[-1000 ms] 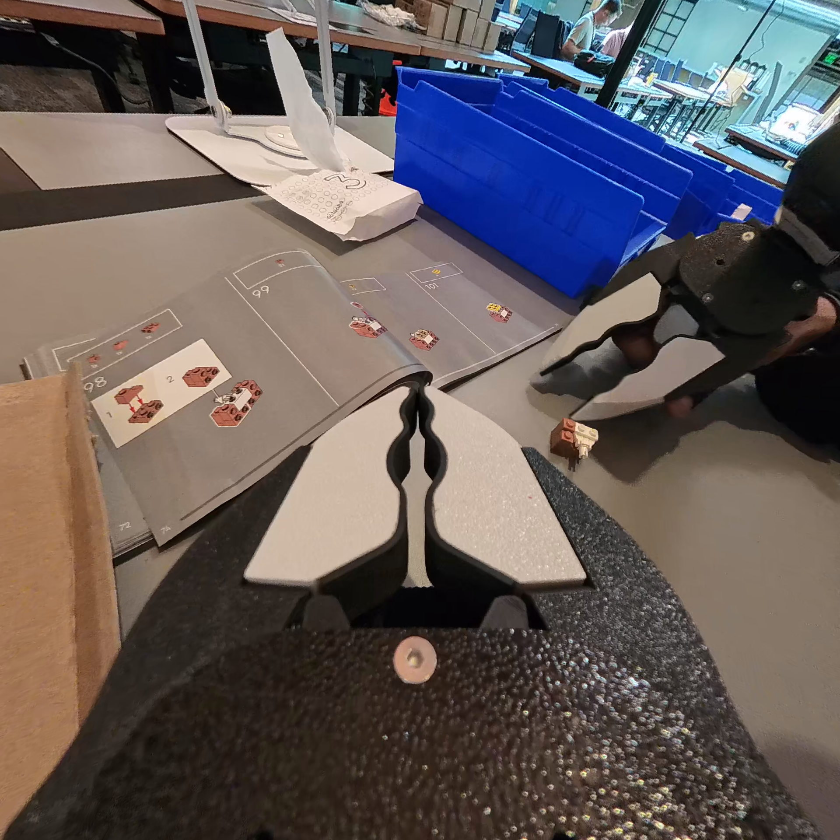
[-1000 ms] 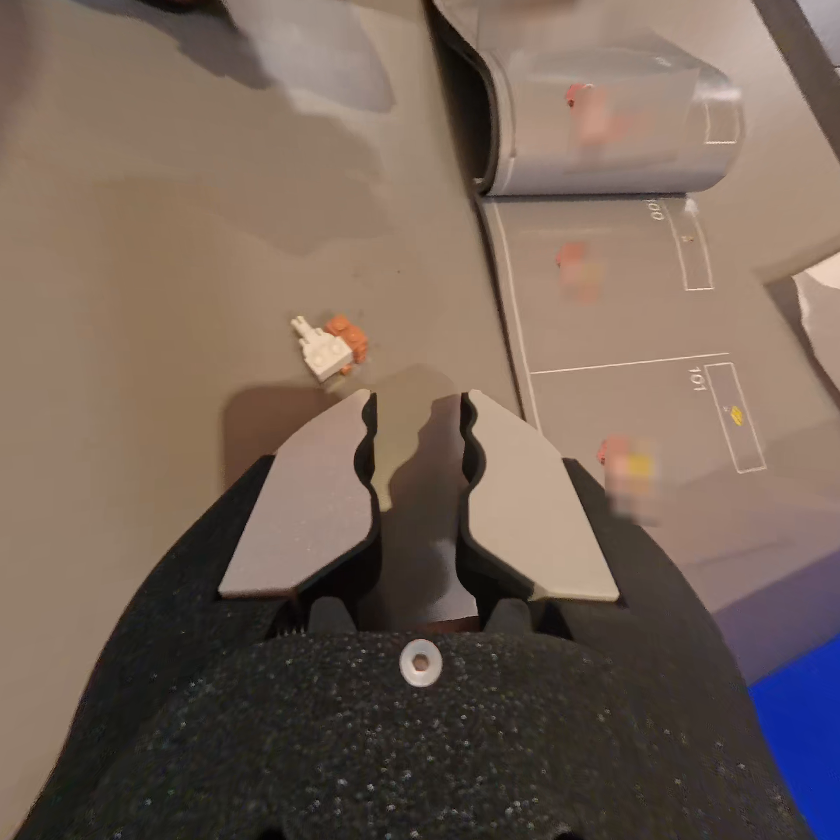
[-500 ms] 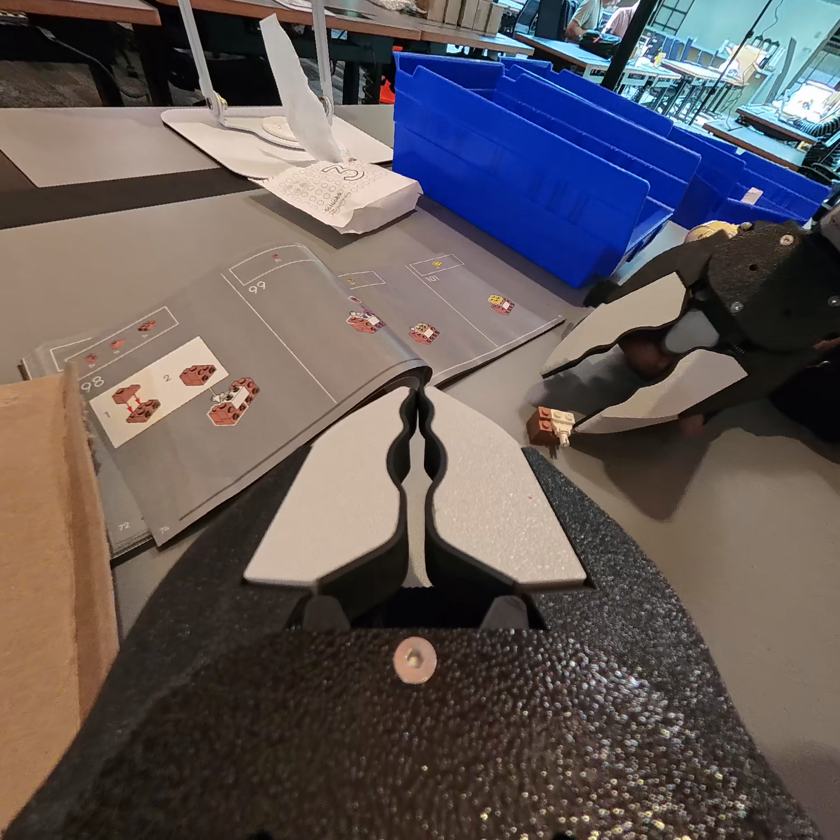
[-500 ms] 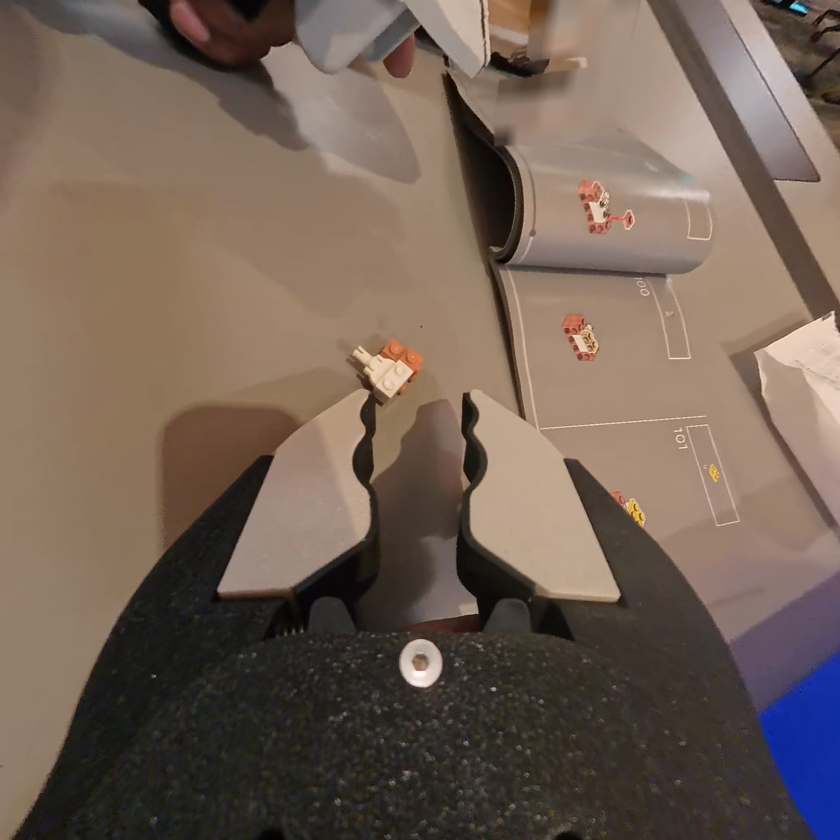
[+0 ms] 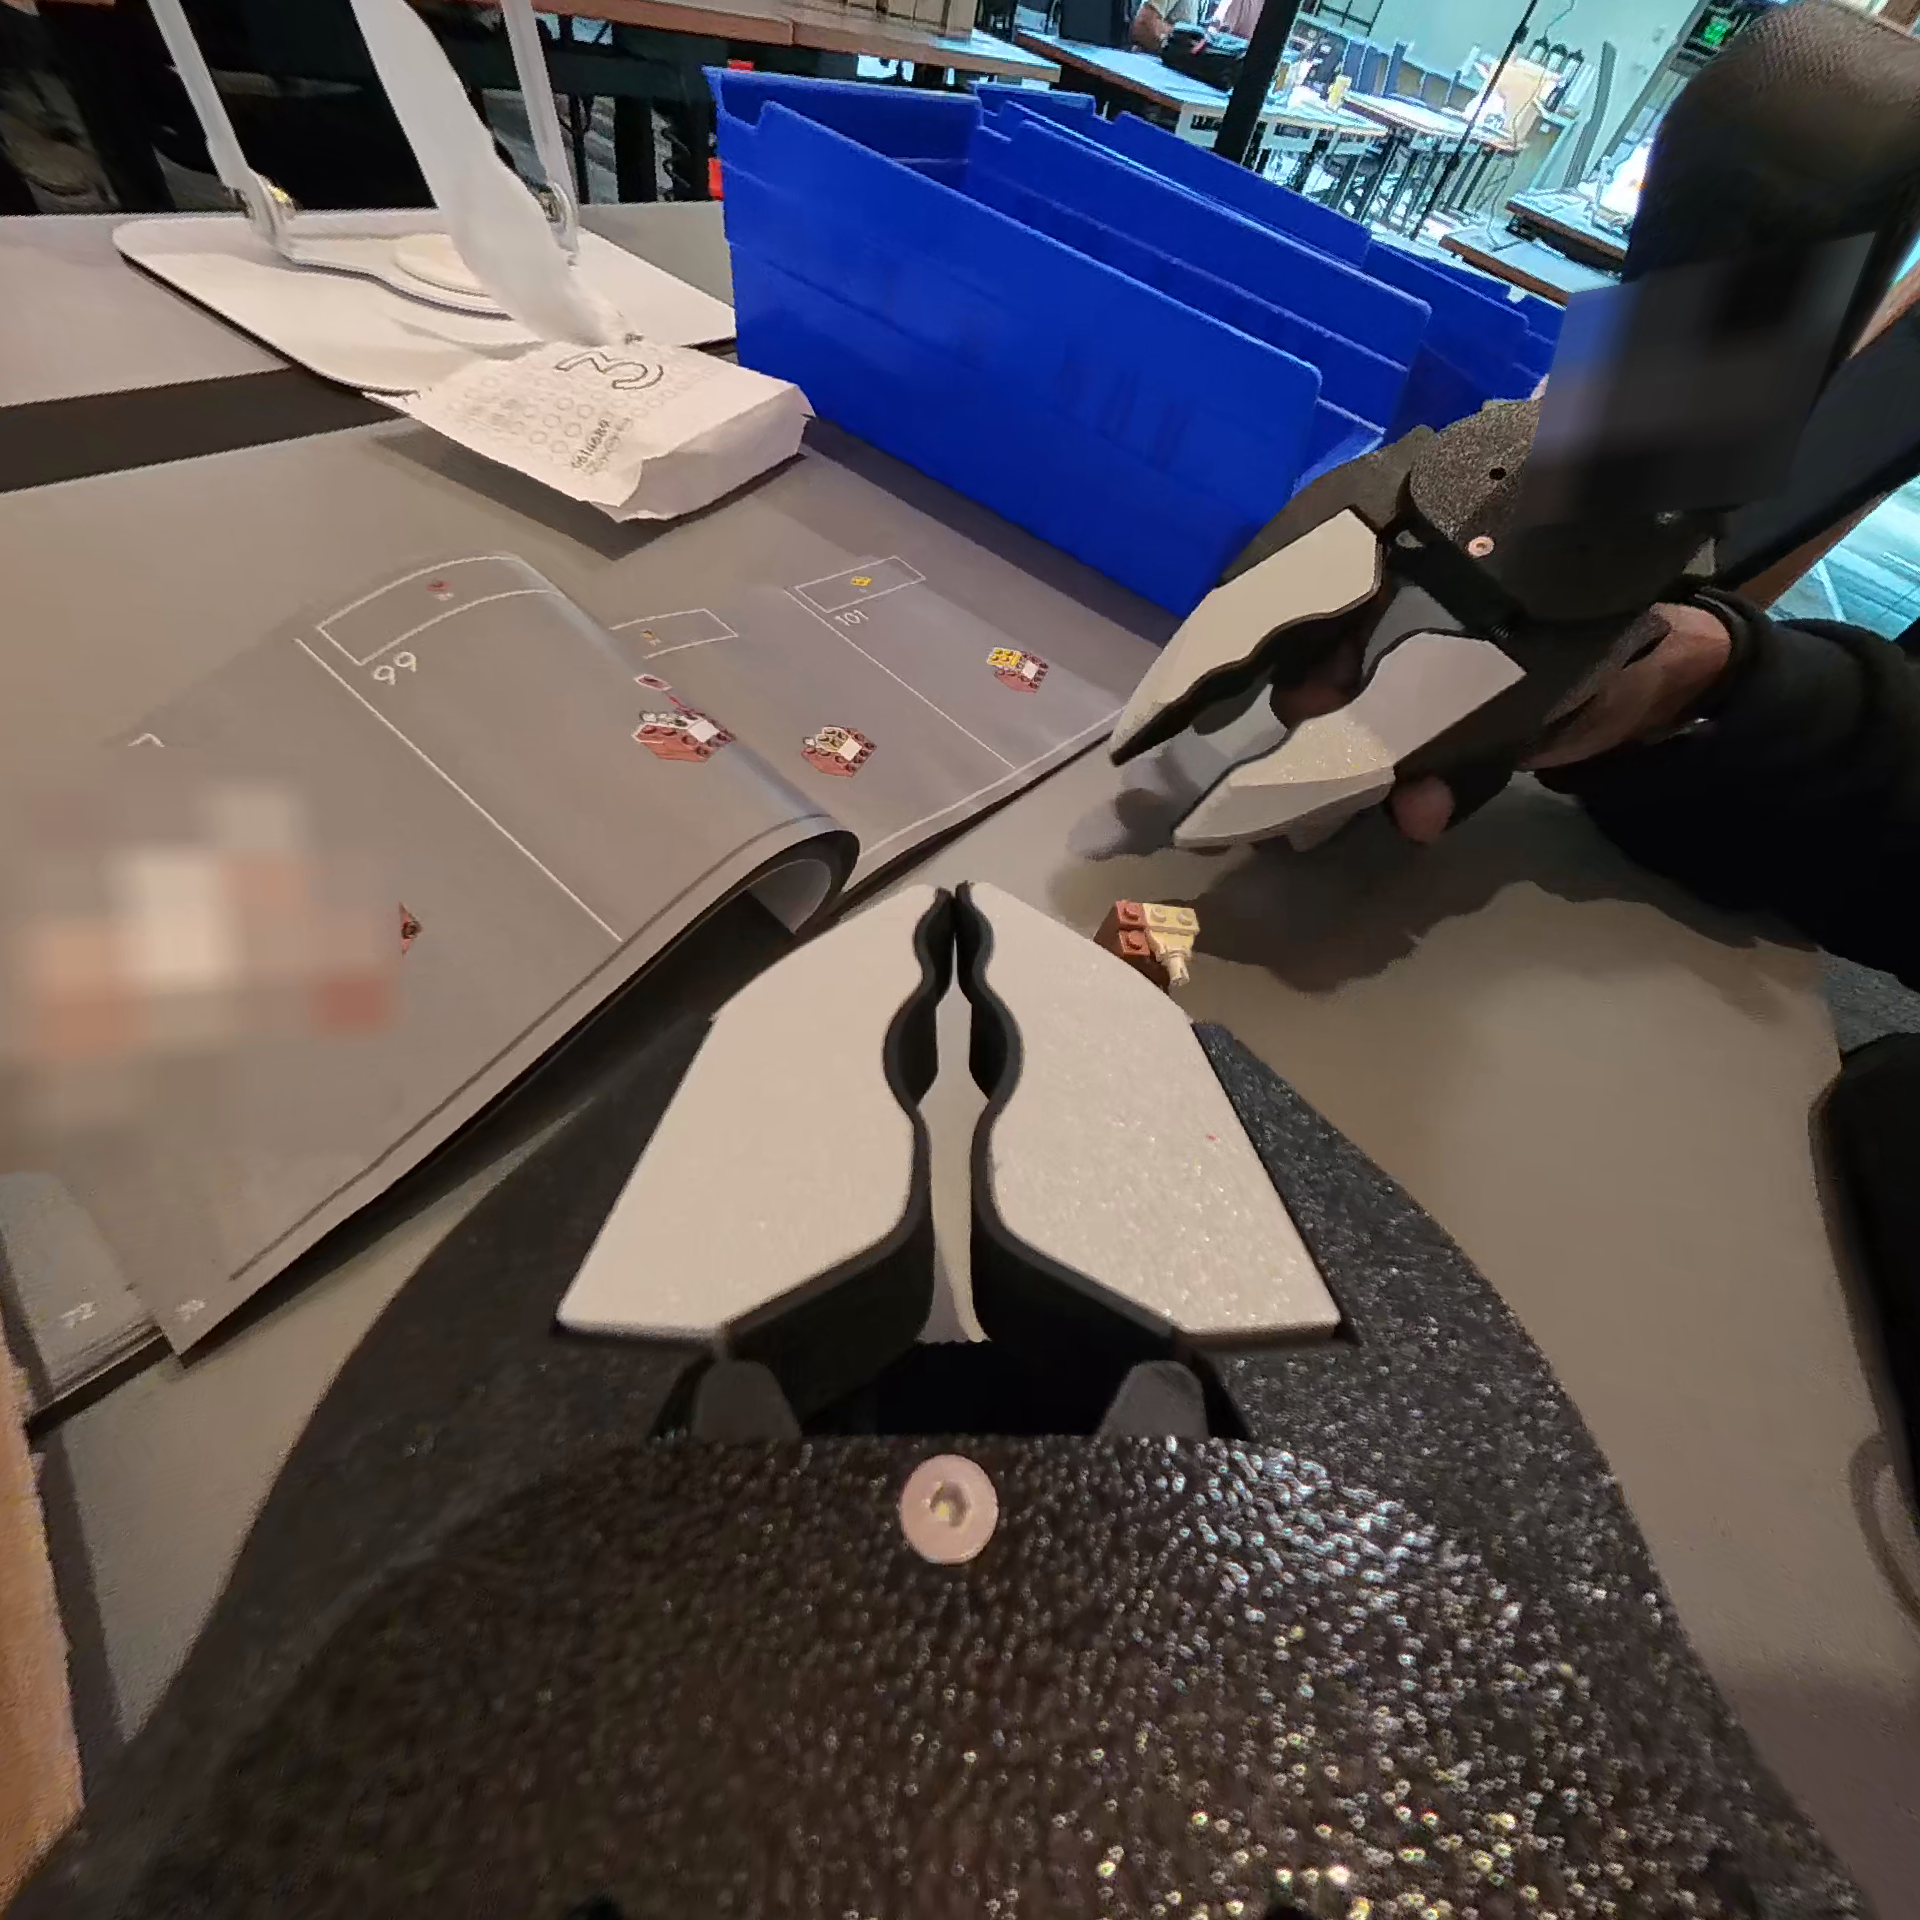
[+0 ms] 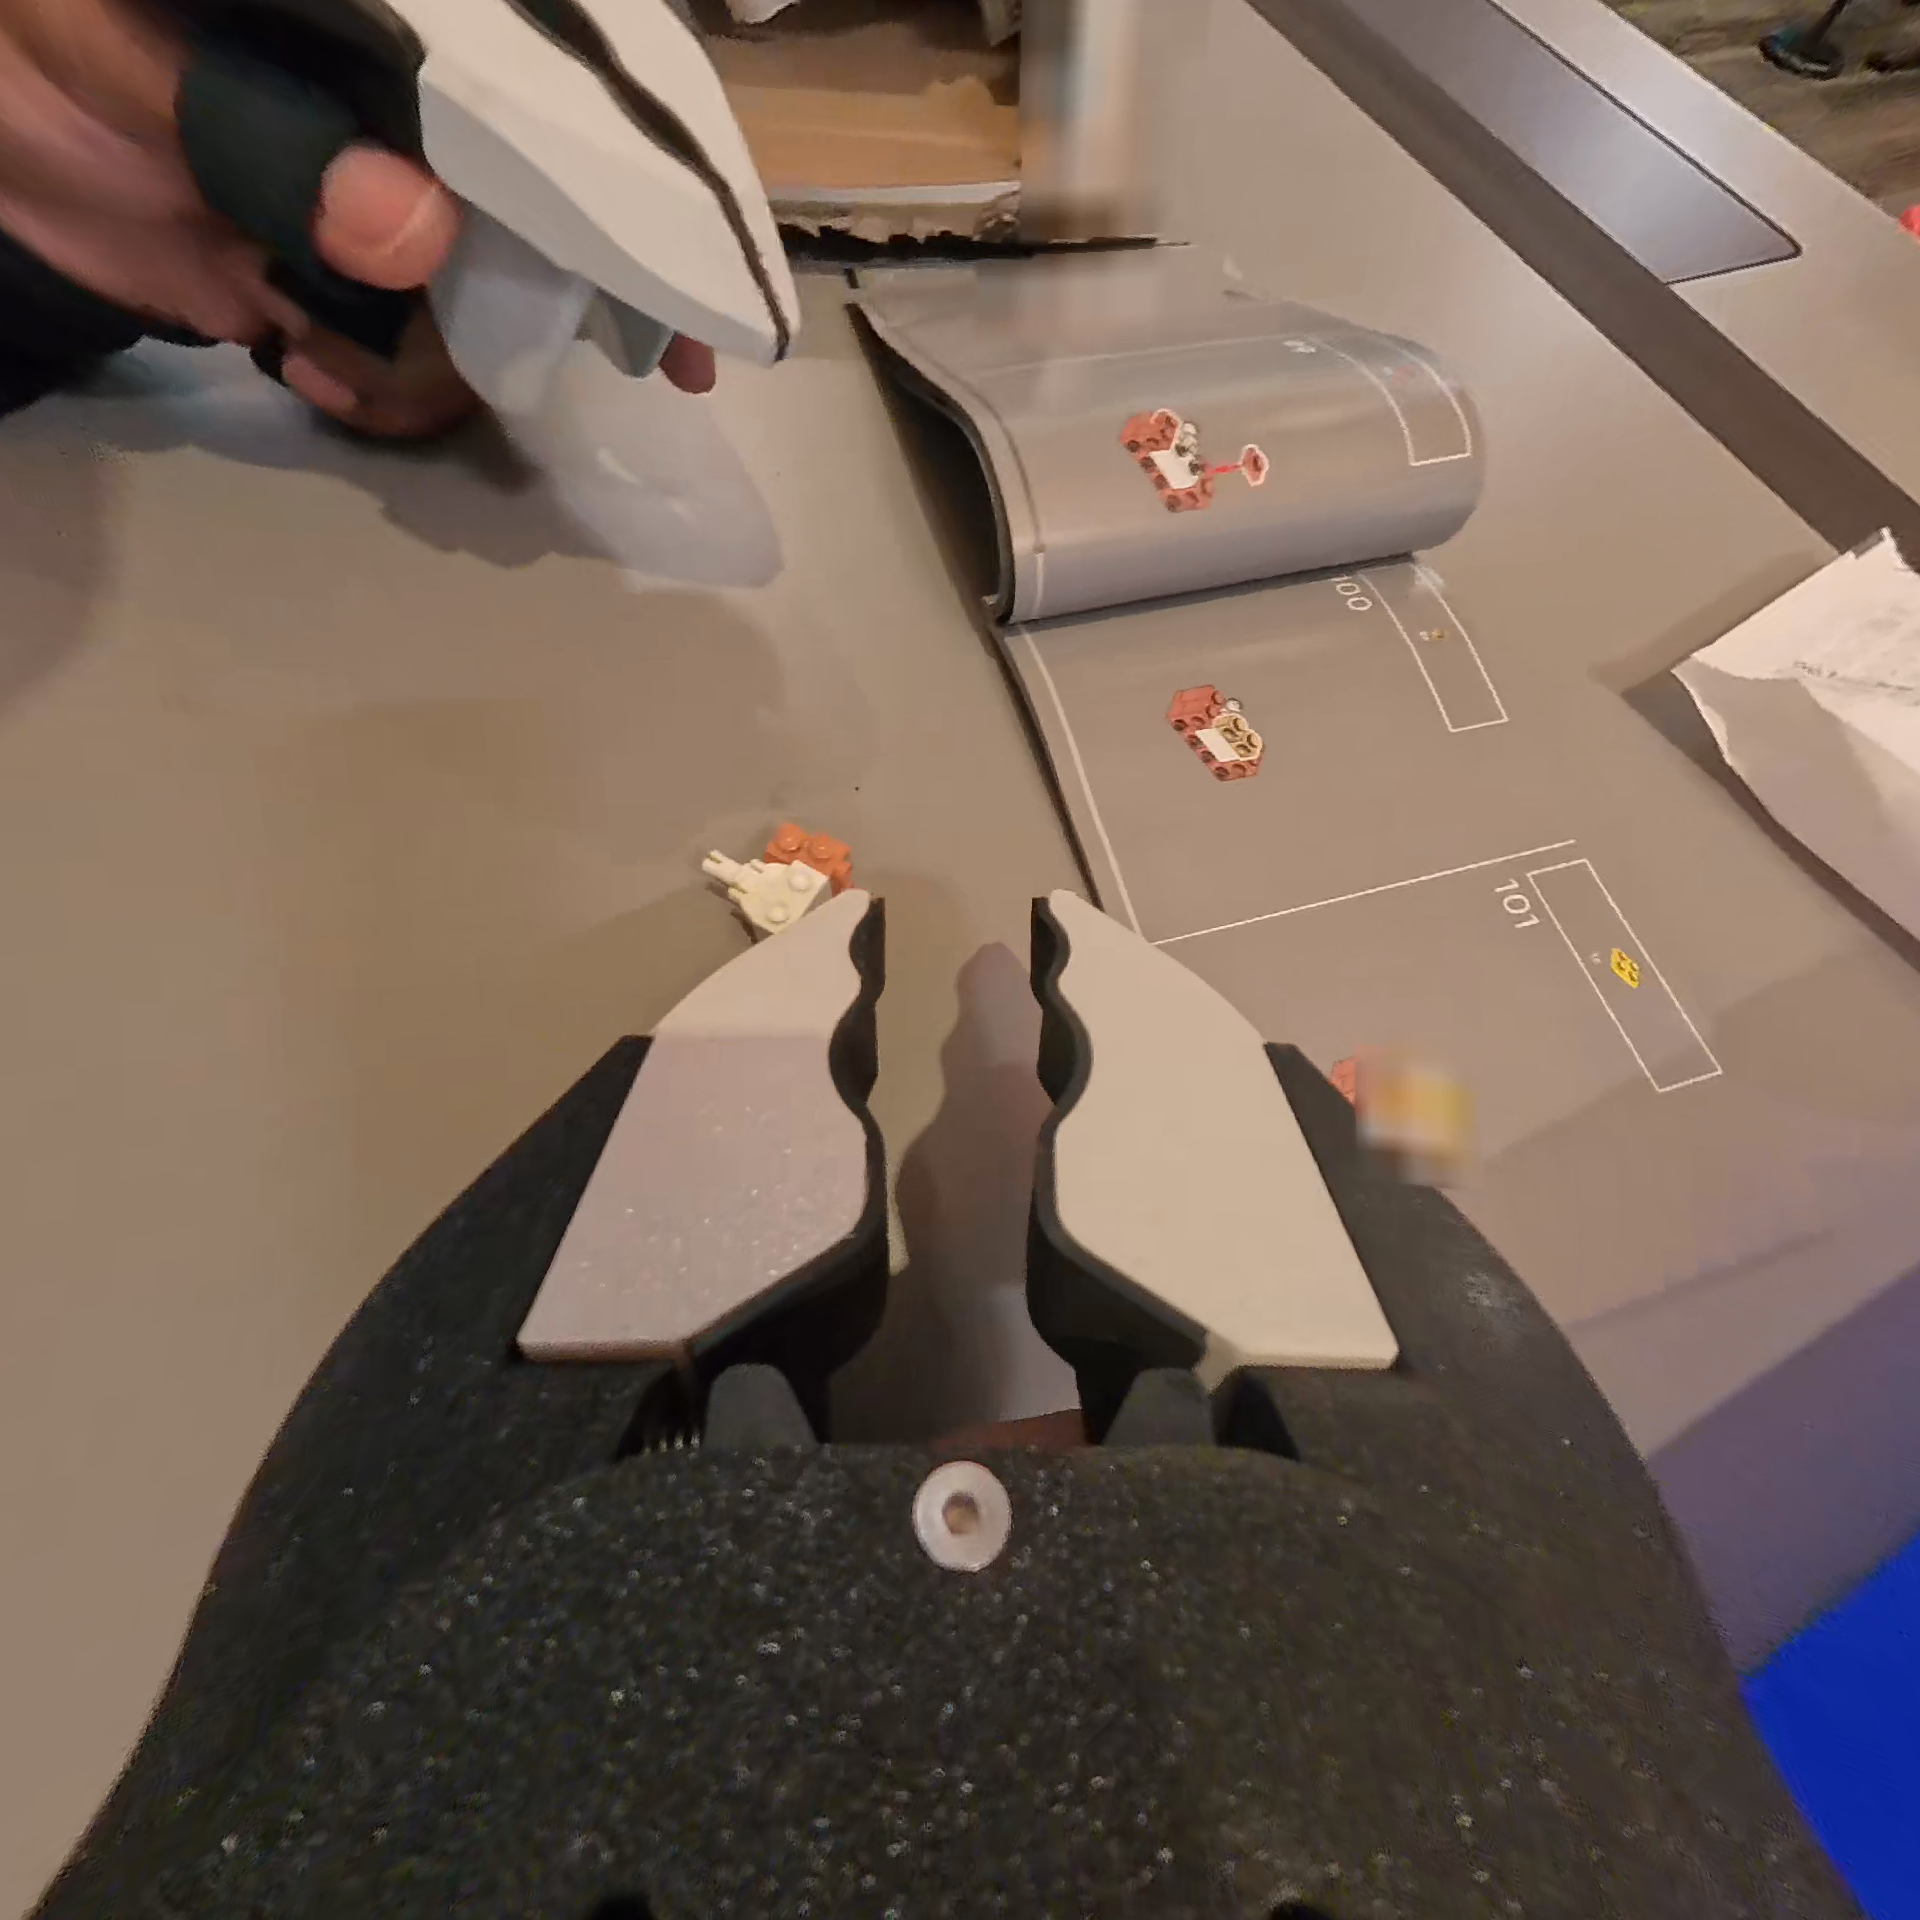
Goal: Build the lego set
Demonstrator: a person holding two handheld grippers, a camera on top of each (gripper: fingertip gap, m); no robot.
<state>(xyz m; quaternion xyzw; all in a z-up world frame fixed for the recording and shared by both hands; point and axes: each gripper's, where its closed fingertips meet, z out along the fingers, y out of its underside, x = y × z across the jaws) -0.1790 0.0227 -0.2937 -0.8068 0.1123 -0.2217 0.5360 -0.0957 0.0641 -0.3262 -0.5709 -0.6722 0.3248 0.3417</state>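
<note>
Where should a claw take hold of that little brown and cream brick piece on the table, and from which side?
Probably the brown block end of the brick piece, coming down from above with one finger on each of its flat side faces. It lies loose on the grey table, and the cream plate's thin peg sticking out offers little to pinch. The right claw is open, beside the piece, and not touching it.

The worktop (image 6: 312, 727) is plain grey. The small brick piece (image 6: 781, 878) on it is reddish-brown and cream. The open booklet (image 5: 436, 831) has dark grey pages with thin white lines and small brown, white and yellow drawings. The bins (image 5: 1039, 343) are bright blue. The paper bag (image 5: 623, 416) is white with a pattern of small circles. Each claw has light grey fingers (image 6: 727, 1143) with black inner edges and a black speckled body.
</note>
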